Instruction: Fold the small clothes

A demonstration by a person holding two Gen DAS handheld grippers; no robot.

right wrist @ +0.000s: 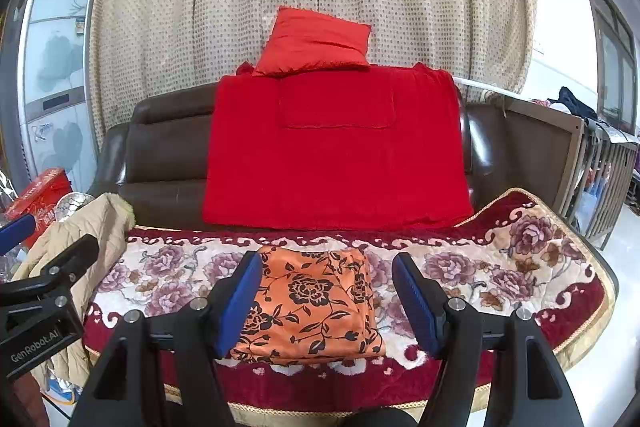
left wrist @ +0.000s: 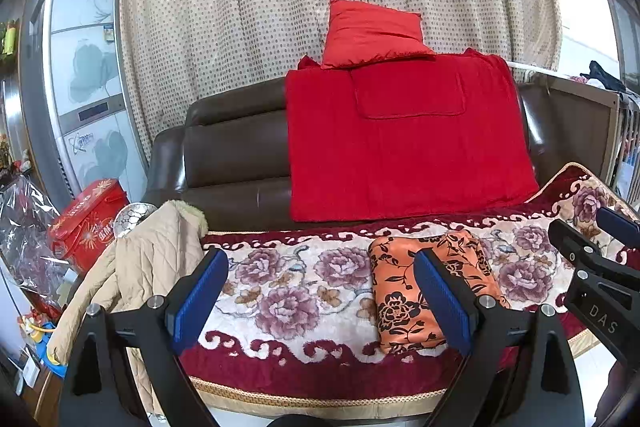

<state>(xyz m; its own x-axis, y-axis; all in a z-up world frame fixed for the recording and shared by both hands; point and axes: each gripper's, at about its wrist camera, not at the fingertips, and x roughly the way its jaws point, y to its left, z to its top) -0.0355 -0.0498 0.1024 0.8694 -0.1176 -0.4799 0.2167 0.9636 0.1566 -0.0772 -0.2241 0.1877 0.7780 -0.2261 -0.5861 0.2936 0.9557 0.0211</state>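
Observation:
An orange garment with a black flower print (right wrist: pixel 316 303) lies folded into a neat rectangle on the floral blanket (right wrist: pixel 500 267); it also shows in the left wrist view (left wrist: pixel 404 287). My right gripper (right wrist: pixel 326 301) is open and empty, held just above and in front of the garment, one blue pad on each side of it. My left gripper (left wrist: pixel 320 299) is open and empty, left of the garment, with its right pad in front of the garment's edge. Each gripper shows in the other's view: the right one (left wrist: pixel 592 231) and the left one (right wrist: pixel 48 235).
The blanket covers the seat of a brown leather sofa (left wrist: pixel 232 147). A red throw (right wrist: pixel 332 147) and red cushion (right wrist: pixel 316 43) sit on the backrest. A beige quilted jacket (left wrist: pixel 152 259) hangs over the left arm. A red box (left wrist: pixel 86 223) and clutter stand at left.

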